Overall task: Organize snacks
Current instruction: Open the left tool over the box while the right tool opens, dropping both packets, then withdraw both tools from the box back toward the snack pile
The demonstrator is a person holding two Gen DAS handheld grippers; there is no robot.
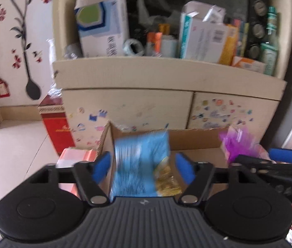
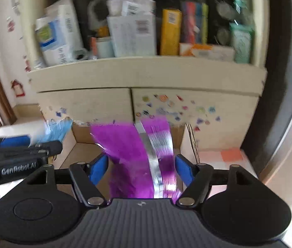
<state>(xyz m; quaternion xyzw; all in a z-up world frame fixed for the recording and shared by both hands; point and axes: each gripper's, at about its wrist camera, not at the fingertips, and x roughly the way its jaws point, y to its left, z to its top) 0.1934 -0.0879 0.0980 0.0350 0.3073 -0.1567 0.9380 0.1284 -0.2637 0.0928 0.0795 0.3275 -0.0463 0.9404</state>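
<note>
The left gripper (image 2: 24, 144) reads "GenRobot.AI"; box labels on the shelf (image 2: 146, 70) seem too blurred.

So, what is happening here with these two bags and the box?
A person is sorting snacks with two handheld grippers. The left gripper has a blue snack bag between its jaws, and the right gripper has a purple snack bag between its jaws. Both bags hang over an open cardboard box that stands in front of a beige cabinet. In both views the jaws stand apart from the bags, so the bags seem to be dropping into the box. The pictures are blurred.
</note>
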